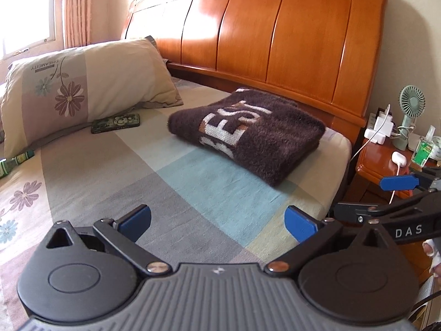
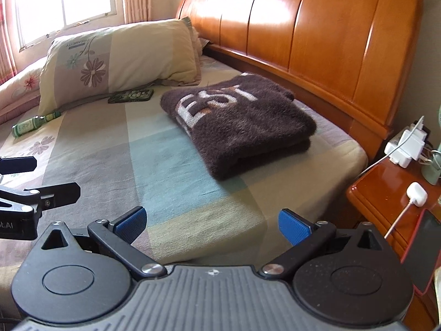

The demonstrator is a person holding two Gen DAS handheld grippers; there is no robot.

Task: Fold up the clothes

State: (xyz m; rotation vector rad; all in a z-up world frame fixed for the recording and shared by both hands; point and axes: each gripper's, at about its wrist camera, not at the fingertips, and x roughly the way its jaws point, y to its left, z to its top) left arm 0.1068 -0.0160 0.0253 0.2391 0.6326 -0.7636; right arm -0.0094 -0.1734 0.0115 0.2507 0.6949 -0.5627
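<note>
Sweater [image 1: 248, 135] sits folded ahead of our wide-open, empty claws, right claw [image 2: 212, 224] nearer than left claw [image 1: 217, 223]

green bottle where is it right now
The green bottle lies on its side on the bed's left part in the right wrist view, just below the pillow.

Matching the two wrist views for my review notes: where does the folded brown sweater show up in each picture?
Left wrist: the brown sweater lies right of centre on the bed, below the headboard.
Right wrist: the sweater sits near the centre, again below the headboard.
Shared landmark: the flowered pillow, to its left.
</note>
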